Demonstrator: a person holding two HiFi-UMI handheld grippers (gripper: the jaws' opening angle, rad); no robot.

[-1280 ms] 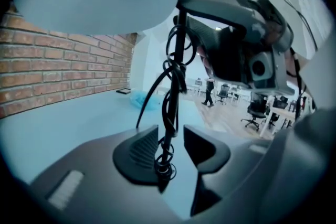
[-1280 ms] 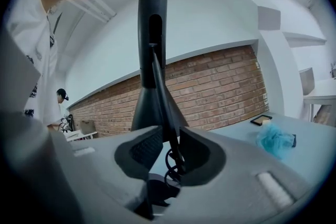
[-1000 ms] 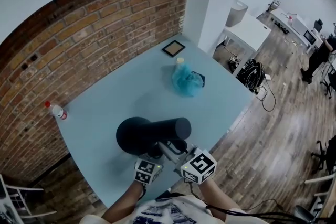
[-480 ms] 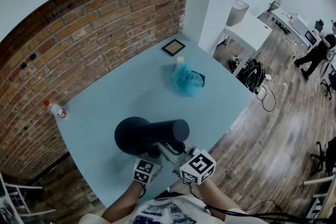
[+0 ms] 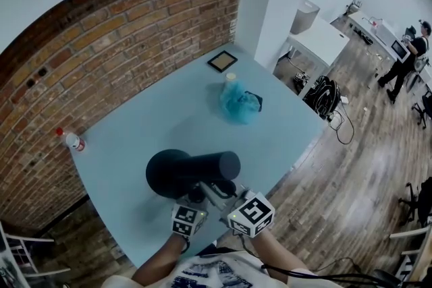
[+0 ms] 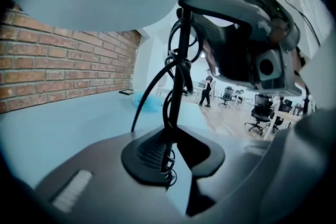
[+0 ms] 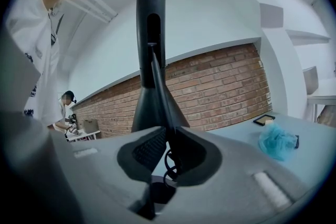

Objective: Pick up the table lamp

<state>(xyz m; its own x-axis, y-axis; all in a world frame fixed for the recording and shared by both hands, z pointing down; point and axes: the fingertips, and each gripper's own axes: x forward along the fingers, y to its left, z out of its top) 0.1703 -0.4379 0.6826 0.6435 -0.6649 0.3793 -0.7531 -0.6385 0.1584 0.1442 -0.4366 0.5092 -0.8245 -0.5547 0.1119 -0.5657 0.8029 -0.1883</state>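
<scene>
Table lamp (image 5: 192,174) at table (image 5: 162,111) front; bottle (image 5: 71,140) left, frame (image 5: 223,62) behind.

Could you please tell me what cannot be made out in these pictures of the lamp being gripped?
- Whether the lamp is off the table: in the head view it covers what is underneath, and the gripper views show only the left tongs and right tongs shut on its stem.
- Bottle label: head view, too small.
- Pale thing behind the blue bundle: head view, mostly hidden by it.
- Picture in the frame: head view, too small.
</scene>
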